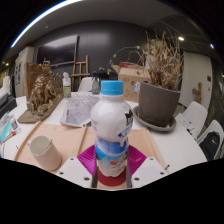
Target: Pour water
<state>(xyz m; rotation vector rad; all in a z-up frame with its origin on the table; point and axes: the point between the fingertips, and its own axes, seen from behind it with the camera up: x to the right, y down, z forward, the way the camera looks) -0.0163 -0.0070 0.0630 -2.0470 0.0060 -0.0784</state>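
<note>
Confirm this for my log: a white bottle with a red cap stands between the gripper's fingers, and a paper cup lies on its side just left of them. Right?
Not quite. The gripper view shows the bottle has a light blue cap, not red. The rest holds: the white bottle stands between the gripper fingers, and the paper cup lies on its side just left of them.

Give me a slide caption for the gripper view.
Gripper fingers closed on a blue-capped white bottle, paper cup lying alongside, potted plant beyond.

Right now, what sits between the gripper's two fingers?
In the gripper view, the white bottle with a blue cap stands between the fingers, which press its base.
</note>
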